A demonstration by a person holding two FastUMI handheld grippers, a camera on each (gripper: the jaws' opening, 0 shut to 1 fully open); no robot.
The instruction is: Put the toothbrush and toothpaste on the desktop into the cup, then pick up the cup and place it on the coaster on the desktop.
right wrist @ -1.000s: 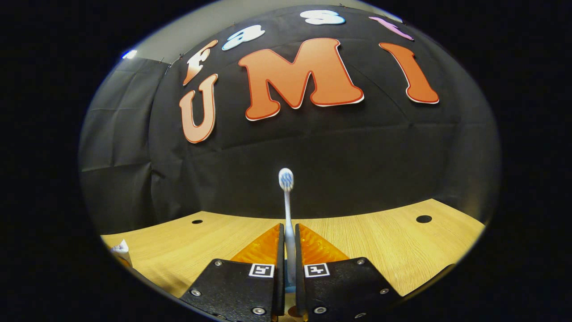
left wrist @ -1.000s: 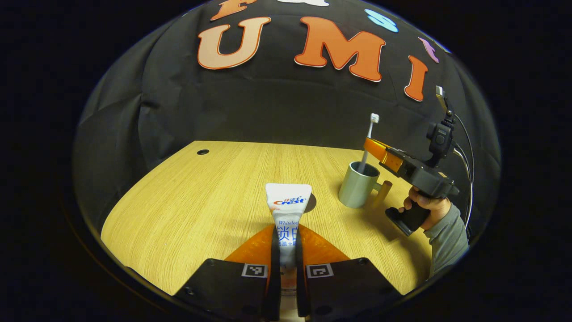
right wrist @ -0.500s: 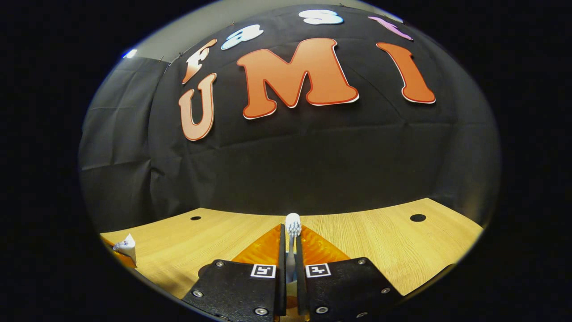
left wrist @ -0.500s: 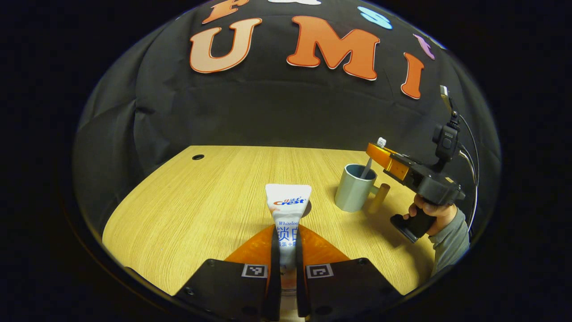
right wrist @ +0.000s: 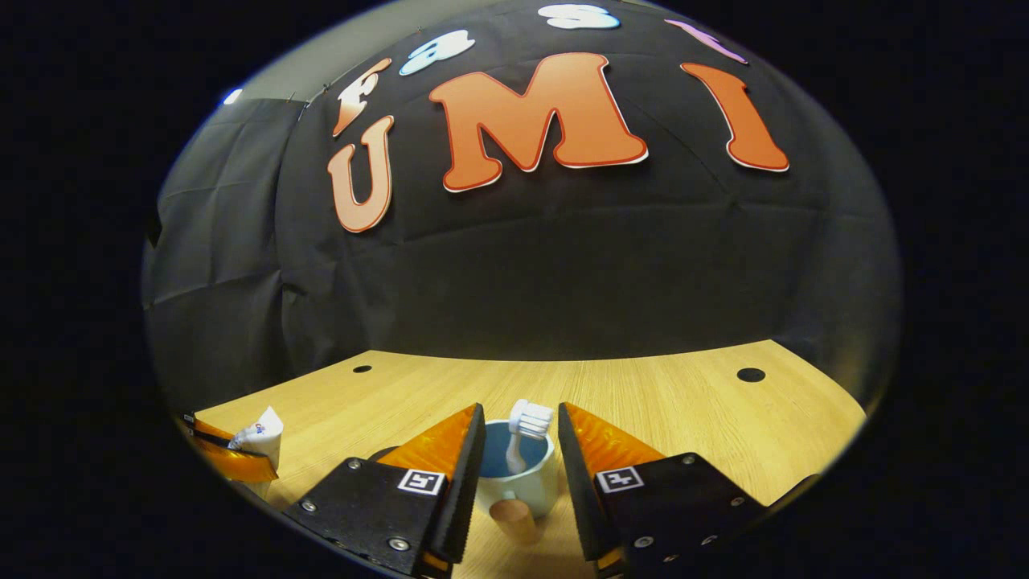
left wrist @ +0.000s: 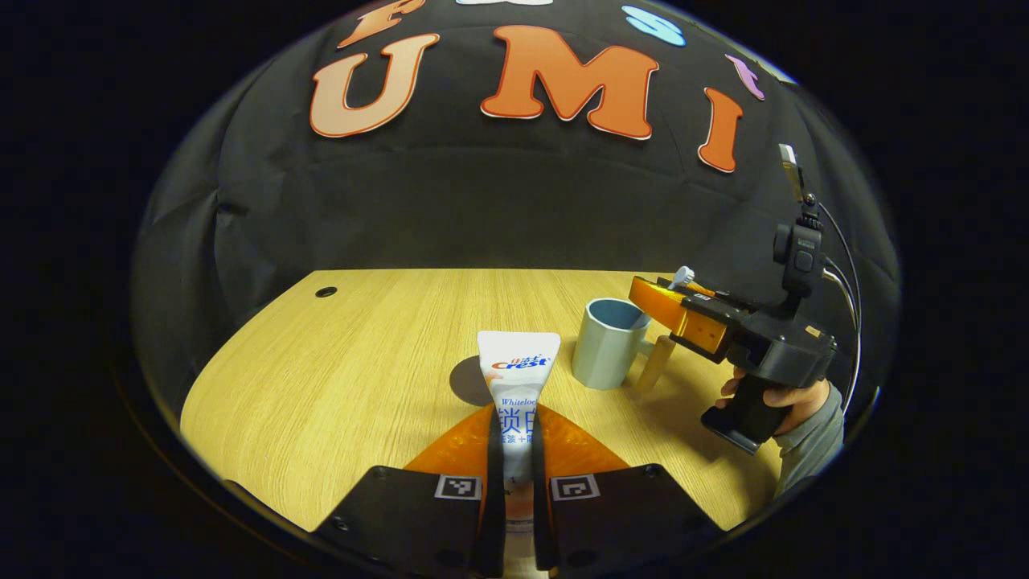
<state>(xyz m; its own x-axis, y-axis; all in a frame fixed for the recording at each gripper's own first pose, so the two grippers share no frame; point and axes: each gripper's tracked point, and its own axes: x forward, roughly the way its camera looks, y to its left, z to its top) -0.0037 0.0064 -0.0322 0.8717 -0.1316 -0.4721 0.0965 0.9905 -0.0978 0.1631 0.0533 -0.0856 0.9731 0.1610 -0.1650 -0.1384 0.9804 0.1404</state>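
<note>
White toothbrush [right wrist: 522, 438] upright in cup [right wrist: 514, 490]

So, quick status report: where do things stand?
Right gripper open over cup, toothbrush inside. Left gripper shut on toothpaste. Coaster free, nothing in the way.

Toothpaste tube [left wrist: 517, 378] — lower end is hidden btwn the left gripper [left wrist: 515, 438] fingers, cap not seen. Coaster [left wrist: 470, 381] is partly covered by the tube; only a dark patch is made out. Toothbrush [right wrist: 522, 438] handle is sunk inside the cup [right wrist: 514, 474], bottom unseen. In the left gripper view the cup's far rim is blocked by the right gripper [left wrist: 663, 299] — person's sleeve [left wrist: 812, 446] is cut off at the edge.
</note>
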